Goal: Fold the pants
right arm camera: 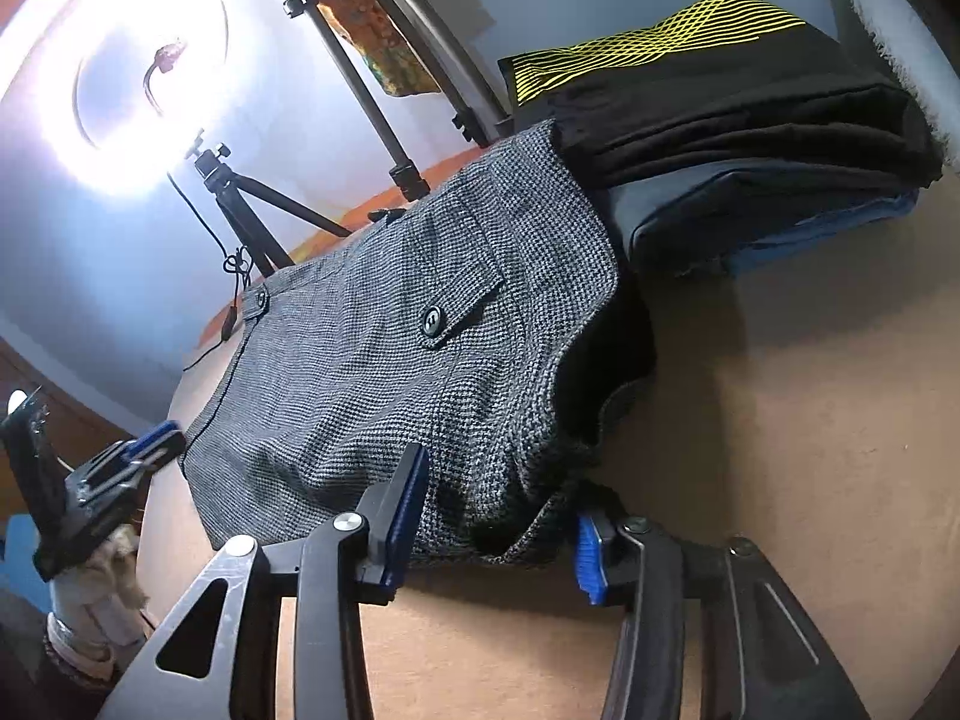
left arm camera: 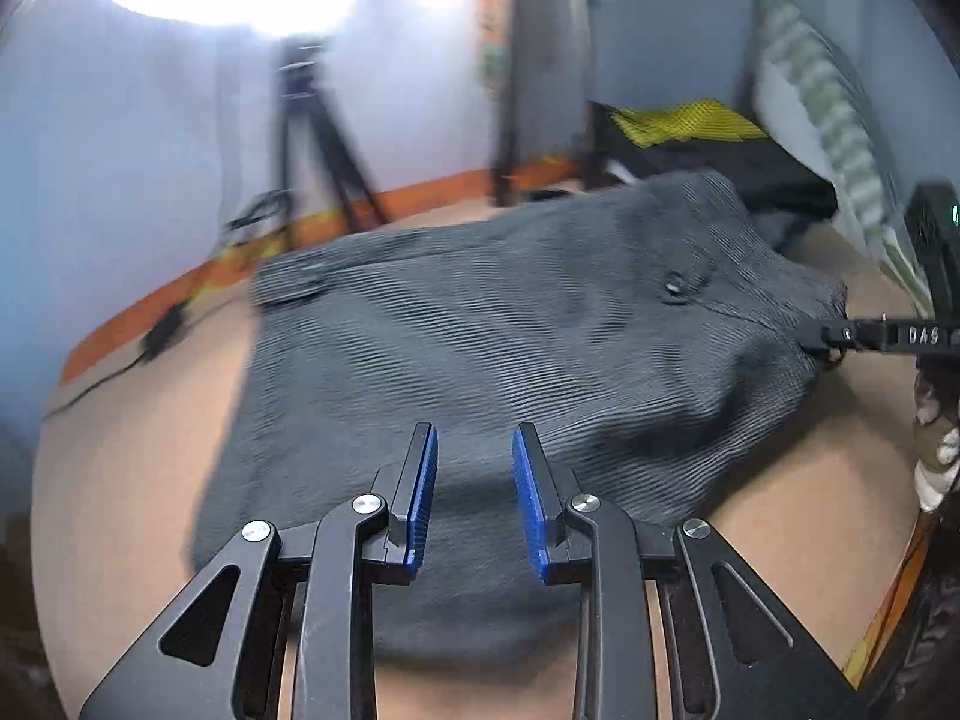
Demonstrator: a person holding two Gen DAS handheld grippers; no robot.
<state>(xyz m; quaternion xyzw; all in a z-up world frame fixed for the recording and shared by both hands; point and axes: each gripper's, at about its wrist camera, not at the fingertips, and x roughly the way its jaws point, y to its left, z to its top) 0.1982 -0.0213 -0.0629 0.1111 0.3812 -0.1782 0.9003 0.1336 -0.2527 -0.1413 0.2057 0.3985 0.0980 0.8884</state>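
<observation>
Pants (left arm camera: 492, 336) of grey weave lie folded across the tan bench (left arm camera: 132, 468) in the left wrist view, under the left tongs (left arm camera: 474, 492) — blue pads apart, nothing between them. Right wrist view: the right tongs (right arm camera: 501, 531) straddle the fabric's near corner at lower centre — pads spread, not pinching — with a stack of folded dark clothes (right arm camera: 750, 120) at upper right.

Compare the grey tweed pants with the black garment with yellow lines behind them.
The grey houndstooth tweed pants lie spread across the tan table, a corner between the right gripper fingers; the black garment with yellow lines sits folded atop a stack. The pants have buttoned pocket flaps; the black garment has a printed pattern. Both are cloth on the table.
</observation>
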